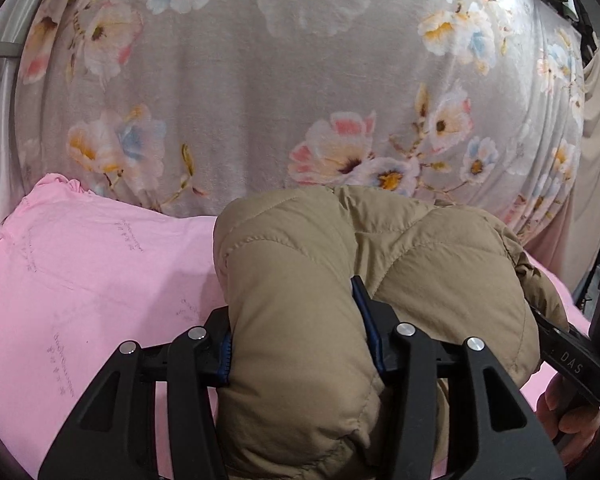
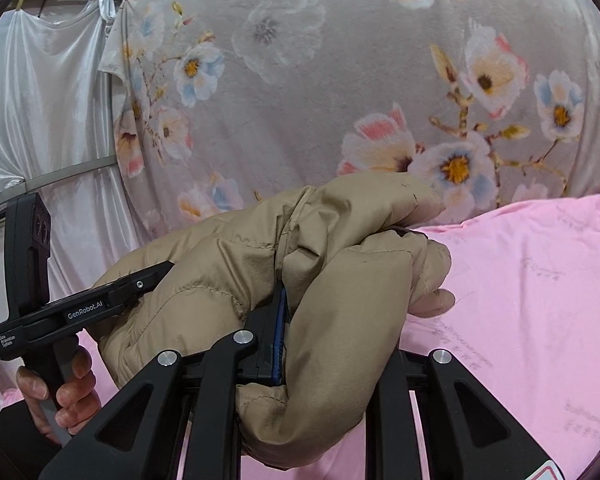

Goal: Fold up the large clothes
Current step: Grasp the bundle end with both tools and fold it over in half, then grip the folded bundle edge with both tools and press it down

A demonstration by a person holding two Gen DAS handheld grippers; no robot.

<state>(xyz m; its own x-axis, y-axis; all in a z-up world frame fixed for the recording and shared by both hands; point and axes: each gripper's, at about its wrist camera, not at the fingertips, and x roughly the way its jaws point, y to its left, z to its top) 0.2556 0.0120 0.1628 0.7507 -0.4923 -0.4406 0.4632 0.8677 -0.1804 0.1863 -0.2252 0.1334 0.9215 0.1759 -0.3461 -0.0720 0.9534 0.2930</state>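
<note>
Both claws were closed on the padded beige jacket: the left claw pinched a thick roll of it, the right claw a thinner fold. Behind hung a big flowered blanket; below lay a pink sheet. The jacket was bunched between the two claws, lifted over the sheet, its length running from one claw across to the other, equally near both hands.
</note>
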